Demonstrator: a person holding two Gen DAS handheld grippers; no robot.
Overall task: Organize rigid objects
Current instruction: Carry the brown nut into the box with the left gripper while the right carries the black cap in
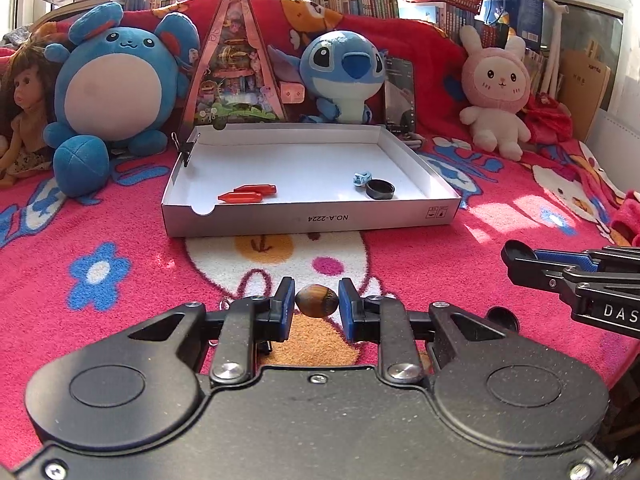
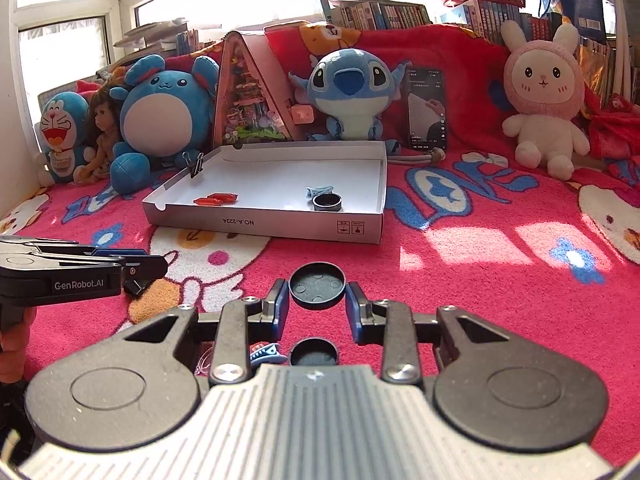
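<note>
My left gripper (image 1: 317, 300) is shut on a brown striped bead (image 1: 317, 301), held just above the pink blanket. My right gripper (image 2: 317, 298) is shut on a black round cap (image 2: 317, 286); it also shows at the right edge of the left wrist view (image 1: 520, 258). Ahead lies a white cardboard tray (image 1: 308, 220), also in the right wrist view (image 2: 264, 226). In it are two red capsules (image 1: 248, 193), a light blue clip (image 1: 361, 178) and a black ring cap (image 1: 380, 189).
Another black cap (image 2: 314, 353) and a blue clip (image 2: 266, 351) lie under my right gripper. Plush toys, a doll (image 1: 20, 112), a triangular pink box (image 1: 236, 64) and a phone (image 2: 426, 110) stand behind the tray. A binder clip (image 1: 185, 148) grips the tray's left wall.
</note>
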